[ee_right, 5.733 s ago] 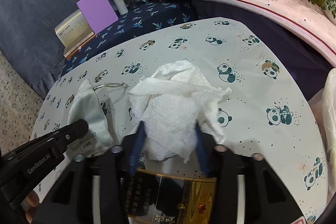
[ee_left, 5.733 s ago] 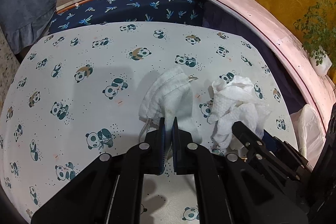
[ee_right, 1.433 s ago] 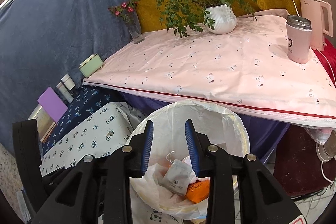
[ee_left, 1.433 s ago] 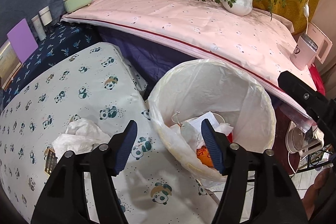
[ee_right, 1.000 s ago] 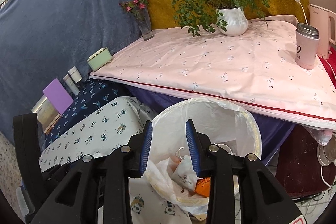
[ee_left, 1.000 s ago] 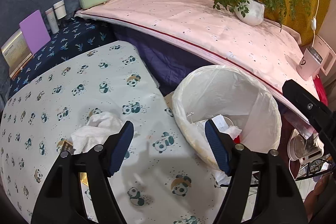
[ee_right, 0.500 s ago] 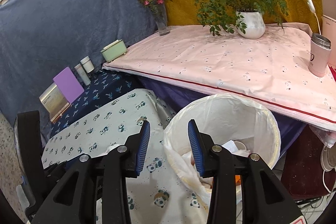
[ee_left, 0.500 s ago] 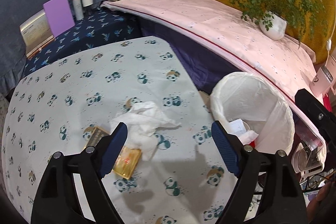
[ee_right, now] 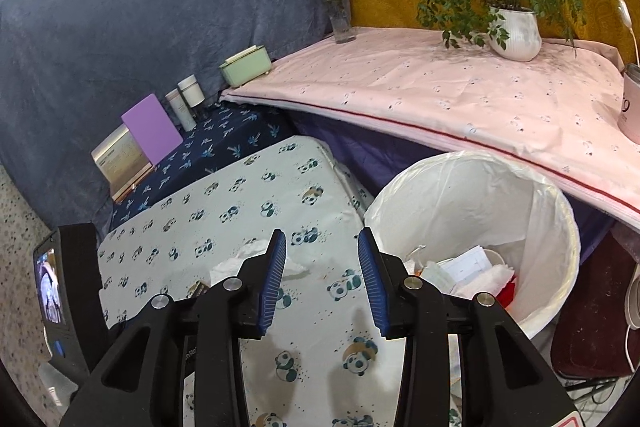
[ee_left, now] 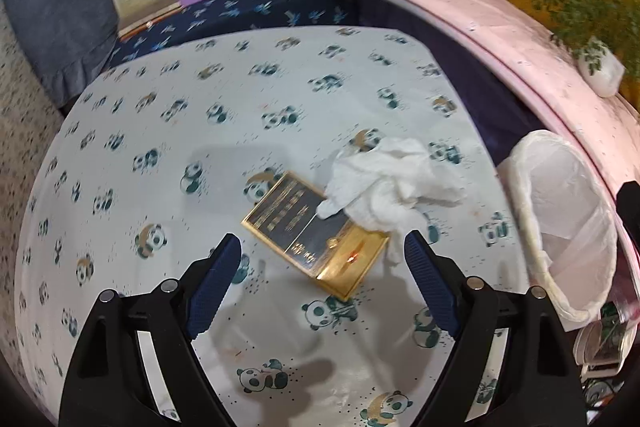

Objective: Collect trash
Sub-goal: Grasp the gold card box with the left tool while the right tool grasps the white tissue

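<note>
Near the panda cloth's right edge, crumpled tissue overlaps a gold-black packet. Both my left gripper and right gripper gape empty; mask now lies in bin.

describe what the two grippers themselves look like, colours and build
Both the left gripper and the right gripper have matte black angular frames with round silver bolt heads. Their fingers carry ribbed blue pads. The left gripper's body, seen in the right wrist view, has a small lit screen. No cables or sleeves show.
</note>
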Demonstrator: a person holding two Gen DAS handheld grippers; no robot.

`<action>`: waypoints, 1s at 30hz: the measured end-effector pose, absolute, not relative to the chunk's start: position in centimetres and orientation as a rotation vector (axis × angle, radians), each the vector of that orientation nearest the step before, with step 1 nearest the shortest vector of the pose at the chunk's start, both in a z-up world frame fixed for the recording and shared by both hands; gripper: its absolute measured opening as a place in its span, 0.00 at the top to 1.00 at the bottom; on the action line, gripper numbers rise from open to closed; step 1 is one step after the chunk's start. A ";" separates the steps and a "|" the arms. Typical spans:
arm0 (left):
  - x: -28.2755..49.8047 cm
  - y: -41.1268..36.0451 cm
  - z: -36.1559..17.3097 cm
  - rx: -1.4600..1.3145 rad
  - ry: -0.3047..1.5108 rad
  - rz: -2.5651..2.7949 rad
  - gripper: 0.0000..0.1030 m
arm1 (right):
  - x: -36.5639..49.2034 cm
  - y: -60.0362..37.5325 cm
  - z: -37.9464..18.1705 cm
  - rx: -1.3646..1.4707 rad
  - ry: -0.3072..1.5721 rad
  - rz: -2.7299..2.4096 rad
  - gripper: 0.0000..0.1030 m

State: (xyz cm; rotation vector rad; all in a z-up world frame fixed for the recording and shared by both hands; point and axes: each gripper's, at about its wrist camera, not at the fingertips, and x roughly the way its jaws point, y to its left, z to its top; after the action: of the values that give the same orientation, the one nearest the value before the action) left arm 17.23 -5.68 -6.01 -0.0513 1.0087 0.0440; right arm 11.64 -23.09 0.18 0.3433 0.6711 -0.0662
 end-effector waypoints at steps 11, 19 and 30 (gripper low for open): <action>19.7 -5.3 -9.8 -0.137 1.121 0.146 0.23 | 13.7 -22.7 -2.2 0.346 0.722 -0.037 0.64; 20.1 -4.4 -10.2 -0.128 1.109 0.116 0.19 | 15.0 -22.6 -3.8 0.354 0.757 -0.028 0.64; 18.5 0.5 -10.4 -0.133 1.108 0.112 0.20 | 15.0 -19.3 -5.0 0.347 0.791 0.010 0.64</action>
State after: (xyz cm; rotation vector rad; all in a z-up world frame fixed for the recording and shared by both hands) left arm 18.50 0.49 -10.39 -0.1333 1.1082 0.1123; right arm 14.97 -19.27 -4.96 0.3470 0.7906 0.0099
